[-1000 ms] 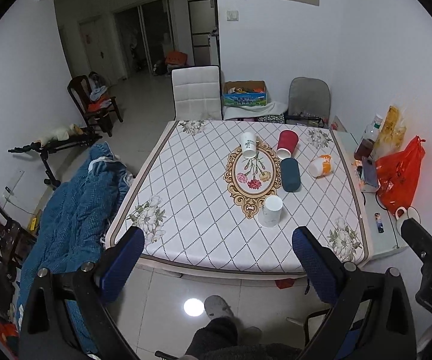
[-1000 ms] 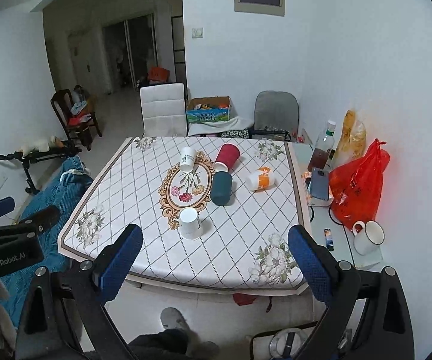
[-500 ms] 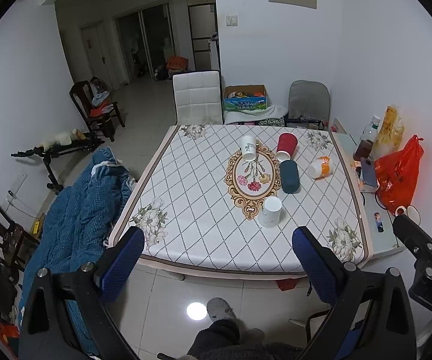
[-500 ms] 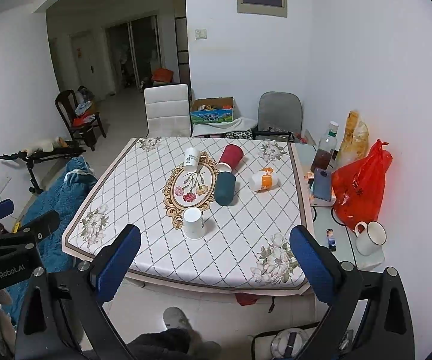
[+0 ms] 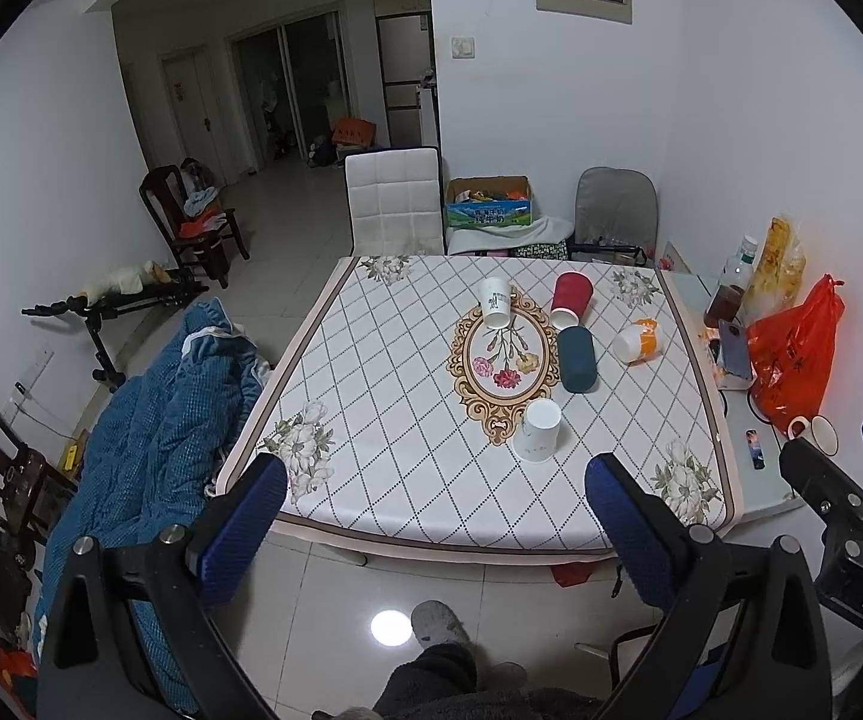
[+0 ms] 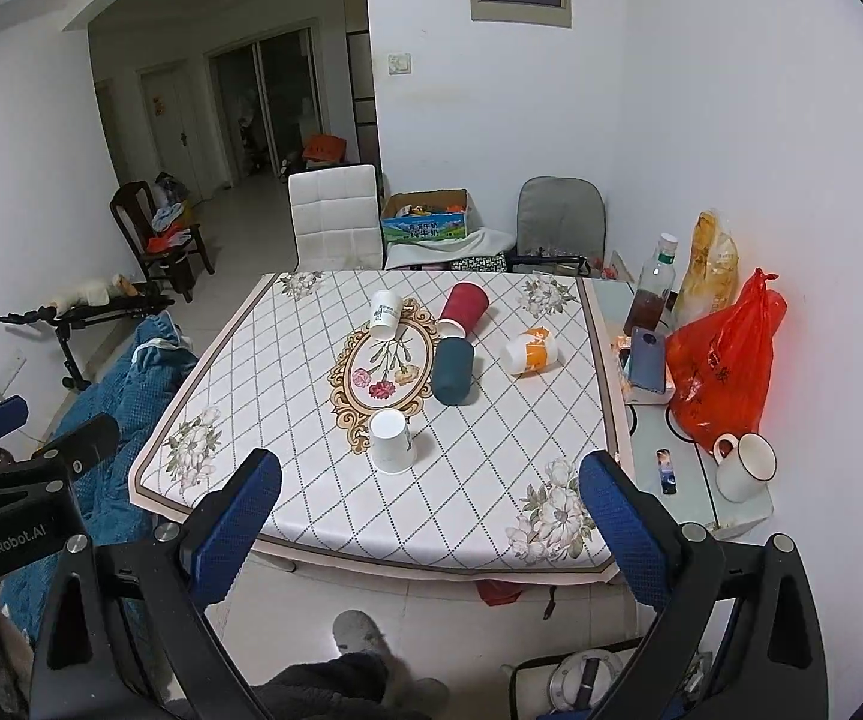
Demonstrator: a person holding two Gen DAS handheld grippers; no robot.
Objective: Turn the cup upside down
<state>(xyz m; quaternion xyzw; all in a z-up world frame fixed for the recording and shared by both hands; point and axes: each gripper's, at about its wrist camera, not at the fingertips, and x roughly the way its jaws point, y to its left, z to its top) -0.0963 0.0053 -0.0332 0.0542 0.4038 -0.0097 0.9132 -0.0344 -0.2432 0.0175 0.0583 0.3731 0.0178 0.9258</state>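
White cup (image 5: 538, 429) nearest the table's (image 5: 371, 396) front edge, standing mouth down at the lower tip of the floral medallion. Dark teal cup (image 5: 575, 357), red cup (image 5: 571, 300), orange-and-white cup (image 5: 638, 341) and printed white cup (image 5: 496, 301) lying on their sides farther back. Left gripper (image 5: 434, 519) spread wide, grasping nothing, held short of the table edge. Right gripper (image 6: 431, 516) likewise spread wide, grasping nothing. White mug (image 6: 743, 467) on the side surface, right of the table.
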